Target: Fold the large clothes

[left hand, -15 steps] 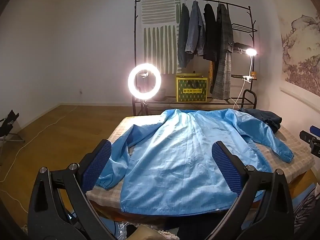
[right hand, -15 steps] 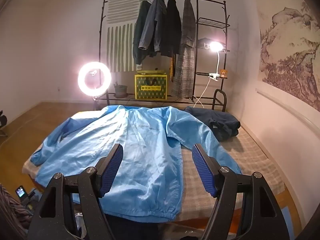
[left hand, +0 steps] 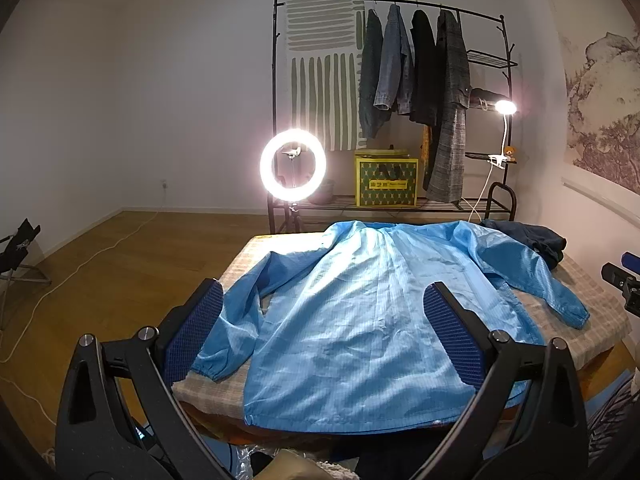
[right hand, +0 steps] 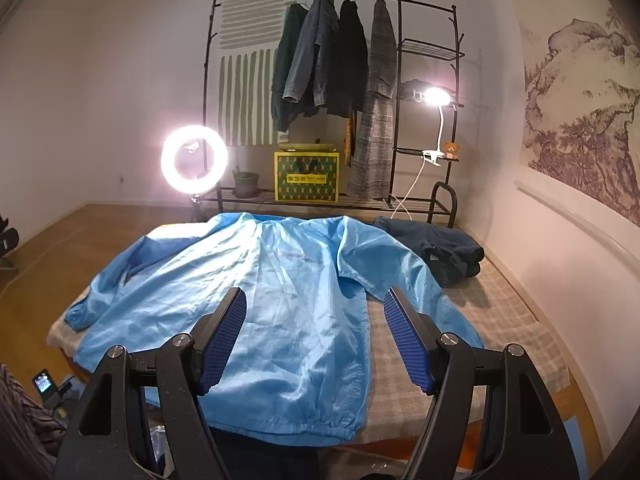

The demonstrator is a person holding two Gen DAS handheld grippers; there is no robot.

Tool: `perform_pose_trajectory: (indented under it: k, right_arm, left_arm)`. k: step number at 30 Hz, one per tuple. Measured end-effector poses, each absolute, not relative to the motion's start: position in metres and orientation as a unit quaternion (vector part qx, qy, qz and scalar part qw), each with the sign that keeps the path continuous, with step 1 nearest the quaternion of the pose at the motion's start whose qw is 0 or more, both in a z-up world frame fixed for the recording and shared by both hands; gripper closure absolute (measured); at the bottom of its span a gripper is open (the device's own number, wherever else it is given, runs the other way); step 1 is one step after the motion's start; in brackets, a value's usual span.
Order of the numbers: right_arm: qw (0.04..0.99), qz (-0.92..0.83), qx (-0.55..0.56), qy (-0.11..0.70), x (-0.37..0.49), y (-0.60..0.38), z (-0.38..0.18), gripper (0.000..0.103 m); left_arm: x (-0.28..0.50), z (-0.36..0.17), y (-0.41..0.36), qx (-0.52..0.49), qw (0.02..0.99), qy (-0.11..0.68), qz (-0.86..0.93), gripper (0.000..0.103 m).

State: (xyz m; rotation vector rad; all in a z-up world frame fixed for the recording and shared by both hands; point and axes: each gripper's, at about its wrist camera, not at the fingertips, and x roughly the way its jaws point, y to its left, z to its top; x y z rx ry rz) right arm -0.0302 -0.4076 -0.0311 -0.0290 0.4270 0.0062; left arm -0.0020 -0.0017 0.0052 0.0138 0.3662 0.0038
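A large light-blue jacket lies spread flat, back up, on a checked table cover, with both sleeves out to the sides and the hem toward me. It also shows in the right wrist view. My left gripper is open and empty, held above the near hem on the jacket's left half. My right gripper is open and empty, held above the hem on the jacket's right half. The right gripper's tip shows at the left wrist view's right edge.
A folded dark navy garment lies at the table's far right corner. Behind the table stand a lit ring light, a clothes rack with hung coats, a yellow box and a clip lamp. A wall runs along the right.
Both grippers have risen or drawn back slightly; the jacket sits a little lower and farther in both views. The jacket itself has not moved.
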Motion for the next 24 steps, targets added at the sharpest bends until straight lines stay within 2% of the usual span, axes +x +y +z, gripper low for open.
perform_pose_trajectory:
  k: [24]
  right_arm:
    - [0.977, 0.008, -0.014, 0.210, -0.0303, -0.4020, -0.0311, 0.032]
  left_arm:
    - [-0.0015, 0.0086, 0.0059, 0.004, 0.984, 0.179, 0.001, 0.001]
